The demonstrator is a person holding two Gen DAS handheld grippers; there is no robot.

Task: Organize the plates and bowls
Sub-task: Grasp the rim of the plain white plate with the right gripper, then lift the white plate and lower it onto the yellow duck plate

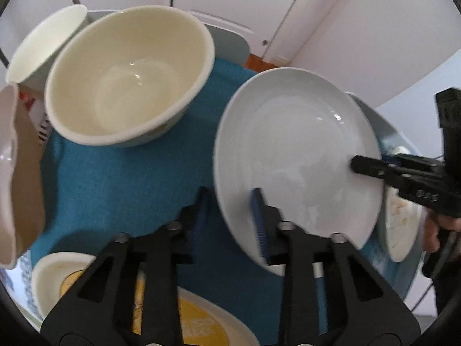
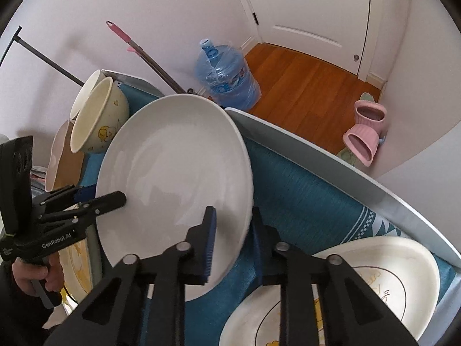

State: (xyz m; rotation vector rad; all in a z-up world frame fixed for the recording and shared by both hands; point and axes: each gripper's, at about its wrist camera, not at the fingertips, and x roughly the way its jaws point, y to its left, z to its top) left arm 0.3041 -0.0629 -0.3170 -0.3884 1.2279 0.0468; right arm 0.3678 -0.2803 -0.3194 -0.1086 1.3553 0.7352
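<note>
A plain white plate [image 1: 296,150] [image 2: 173,167] sits tilted over the blue cloth [image 1: 115,178], gripped from two sides. My left gripper [image 1: 230,216] is shut on its near-left rim, one blue pad above and one below the edge. My right gripper [image 2: 234,239] is shut on the opposite rim in the same way. Each gripper shows in the other's view, the right gripper [image 1: 366,167] at the plate's right edge and the left gripper [image 2: 115,199] at its left edge. A cream bowl [image 1: 129,77] [image 2: 98,118] lies tipped on its side behind the plate.
A second white bowl [image 1: 43,43] and a pink-brown bowl [image 1: 14,158] are beside the cream one. Cream plates with yellow prints [image 1: 201,317] [image 2: 389,274] lie near me. The table's grey edge [image 2: 317,147] runs to the right. On the floor are a water bottle [image 2: 227,77] and pink slippers [image 2: 366,132].
</note>
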